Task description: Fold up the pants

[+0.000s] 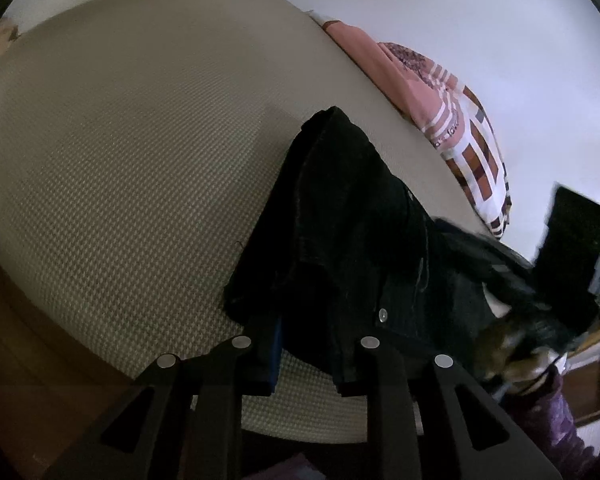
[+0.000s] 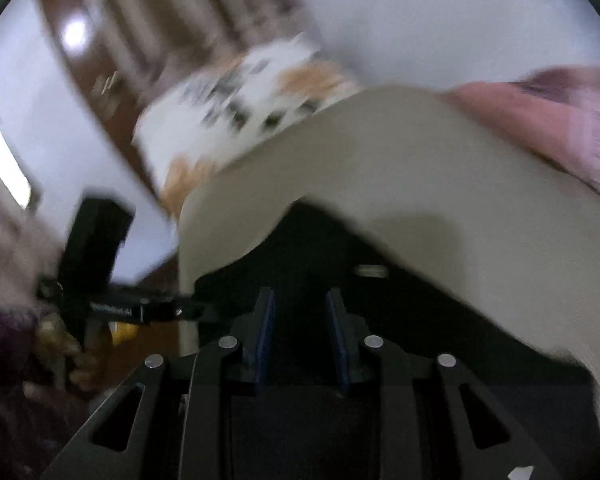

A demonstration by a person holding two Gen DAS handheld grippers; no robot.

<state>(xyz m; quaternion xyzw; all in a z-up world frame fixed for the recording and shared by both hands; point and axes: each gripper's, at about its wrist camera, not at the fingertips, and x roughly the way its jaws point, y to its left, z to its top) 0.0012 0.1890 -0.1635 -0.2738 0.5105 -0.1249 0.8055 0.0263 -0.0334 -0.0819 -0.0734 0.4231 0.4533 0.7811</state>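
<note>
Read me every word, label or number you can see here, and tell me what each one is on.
"fav": small lettering on the pink and white patterned cloth; the letters around it are too small to read.
White lettering on the black metal bar: too blurred to read.
No other text shows.

Some small print is showing on the striped pink pillow (image 1: 448, 120), and it's being left unread, way too tiny.

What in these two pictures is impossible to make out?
- Left wrist view: the black pants drape over the left claw and hide its tips, so its grip is unclear.
- Right wrist view: motion blur smears the flowered fabric.
- Right wrist view: dark on dark hides whether the right claw pinches any cloth.
</note>
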